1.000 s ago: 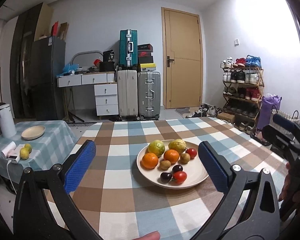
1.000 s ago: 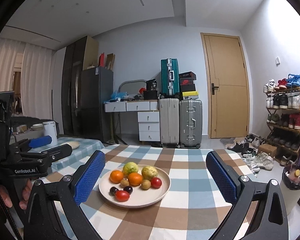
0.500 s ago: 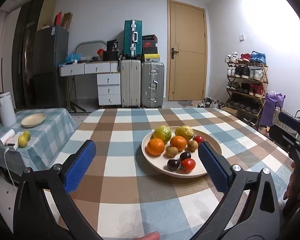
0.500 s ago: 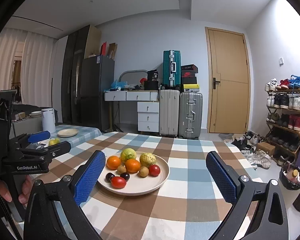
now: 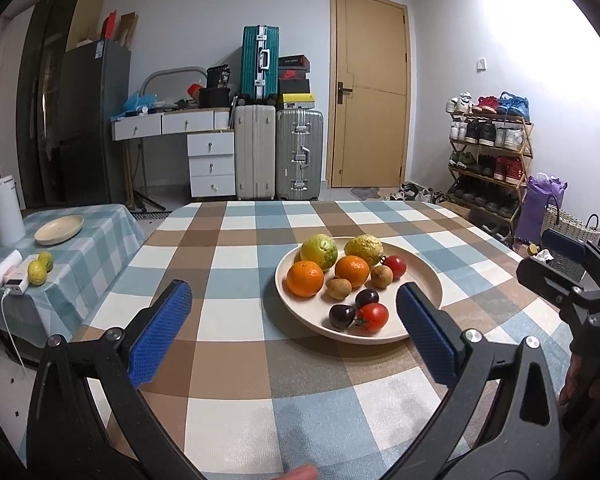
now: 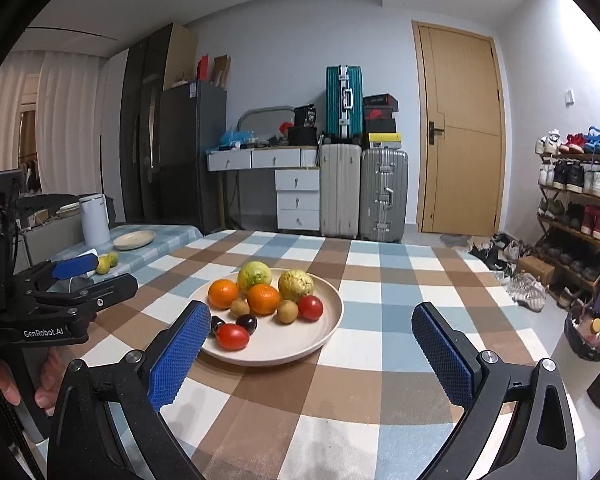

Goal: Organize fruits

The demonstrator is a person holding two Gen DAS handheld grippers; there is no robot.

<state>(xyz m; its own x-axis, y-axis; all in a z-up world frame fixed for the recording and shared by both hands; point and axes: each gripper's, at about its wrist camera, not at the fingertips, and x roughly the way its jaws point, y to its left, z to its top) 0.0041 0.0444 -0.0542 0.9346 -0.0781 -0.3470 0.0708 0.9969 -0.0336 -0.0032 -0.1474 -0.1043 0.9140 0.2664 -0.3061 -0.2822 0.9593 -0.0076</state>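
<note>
A cream plate (image 5: 428,284) (image 6: 324,332) sits on the checked table. It holds two oranges (image 5: 305,278), two green-yellow fruits (image 5: 319,246), two red tomatoes (image 5: 373,316), two dark plums (image 5: 342,316) and small brown fruits (image 5: 338,287). My left gripper (image 5: 294,330) is open and empty, just in front of the plate's near left rim. My right gripper (image 6: 312,354) is open and empty, with its left pad by the plate's near left edge. The right gripper also shows in the left wrist view (image 5: 560,276); the left gripper also shows in the right wrist view (image 6: 80,280).
A lower side table (image 5: 80,248) at the left carries an empty cream plate (image 5: 59,229), two yellow-green fruits (image 5: 37,272), a white kettle (image 5: 5,210) and a charger. Suitcases, a desk, a door and a shoe rack (image 5: 488,160) stand behind.
Both grippers have moved closer to the plate and tilted down a little; the plate now looks larger and nearer in both views. Both stay open and empty.
</note>
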